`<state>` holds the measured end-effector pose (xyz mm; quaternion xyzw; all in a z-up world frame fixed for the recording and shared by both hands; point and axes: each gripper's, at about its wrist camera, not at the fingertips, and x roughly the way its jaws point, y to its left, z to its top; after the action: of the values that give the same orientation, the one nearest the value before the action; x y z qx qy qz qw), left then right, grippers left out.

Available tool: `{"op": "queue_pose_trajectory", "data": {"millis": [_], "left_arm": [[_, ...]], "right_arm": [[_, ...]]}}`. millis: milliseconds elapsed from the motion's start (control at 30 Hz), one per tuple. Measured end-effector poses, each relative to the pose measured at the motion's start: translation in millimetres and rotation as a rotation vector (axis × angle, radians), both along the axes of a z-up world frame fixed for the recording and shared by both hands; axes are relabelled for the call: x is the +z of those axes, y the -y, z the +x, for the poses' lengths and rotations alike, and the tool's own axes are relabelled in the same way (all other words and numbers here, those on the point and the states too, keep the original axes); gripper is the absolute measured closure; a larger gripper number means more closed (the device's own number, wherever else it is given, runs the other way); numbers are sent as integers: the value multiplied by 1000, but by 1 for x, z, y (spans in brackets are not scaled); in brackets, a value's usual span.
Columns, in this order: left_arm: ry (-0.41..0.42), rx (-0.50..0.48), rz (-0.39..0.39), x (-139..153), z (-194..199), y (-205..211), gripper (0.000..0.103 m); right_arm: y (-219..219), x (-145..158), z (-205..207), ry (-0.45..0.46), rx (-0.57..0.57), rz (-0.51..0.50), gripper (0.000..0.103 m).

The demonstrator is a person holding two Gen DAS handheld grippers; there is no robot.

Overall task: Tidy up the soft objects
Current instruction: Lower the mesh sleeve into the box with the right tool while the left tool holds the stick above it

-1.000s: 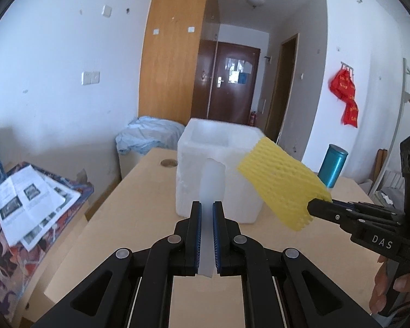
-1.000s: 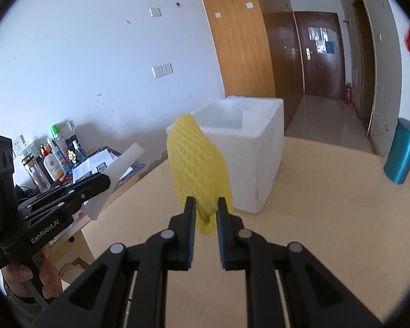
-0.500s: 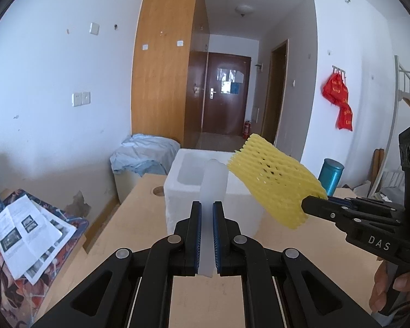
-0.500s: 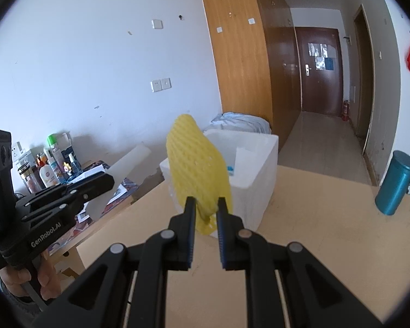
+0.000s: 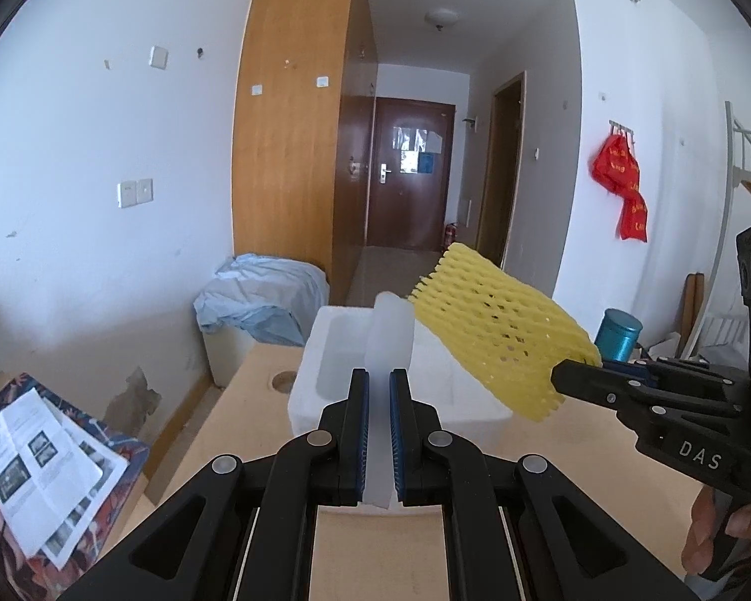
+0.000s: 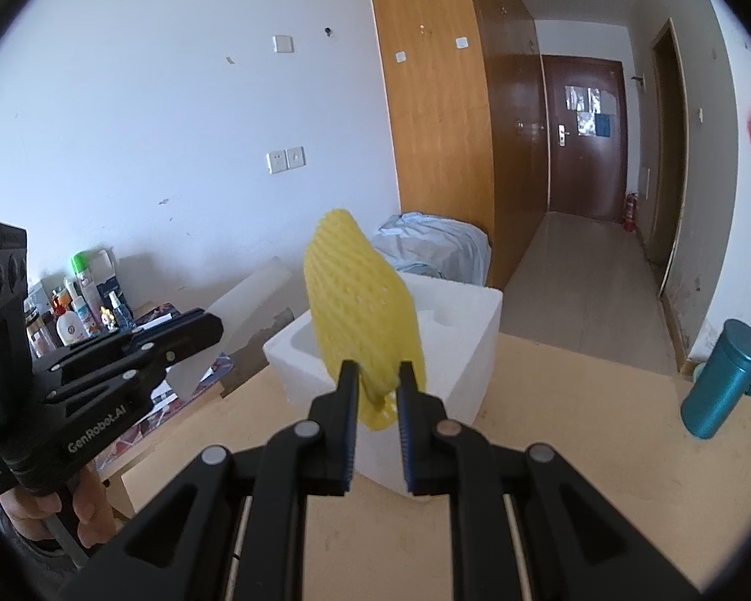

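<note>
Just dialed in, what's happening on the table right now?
A person holds a gripper in each hand above a wooden table. The left gripper is shut on a white foam sheet; the right gripper is shut on a yellow foam net. Both pieces are held up near the open white foam box on the table, neither yet inside. A teal canister stands off to the right.

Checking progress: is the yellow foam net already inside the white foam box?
Out. The yellow foam mesh sleeve hangs in the air above the white polystyrene box, pinched in the right gripper.
</note>
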<state>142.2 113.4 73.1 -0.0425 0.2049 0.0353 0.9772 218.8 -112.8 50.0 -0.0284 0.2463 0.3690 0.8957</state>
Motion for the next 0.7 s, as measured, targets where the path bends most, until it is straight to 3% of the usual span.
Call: {"op": "queue_pose_trajectory", "data": {"millis": [700], "left_arm": [[-78,10,-27,-18,94,-12,95]], "right_arm": [[-15,-9,56,-40,-18,-11,85]]}}
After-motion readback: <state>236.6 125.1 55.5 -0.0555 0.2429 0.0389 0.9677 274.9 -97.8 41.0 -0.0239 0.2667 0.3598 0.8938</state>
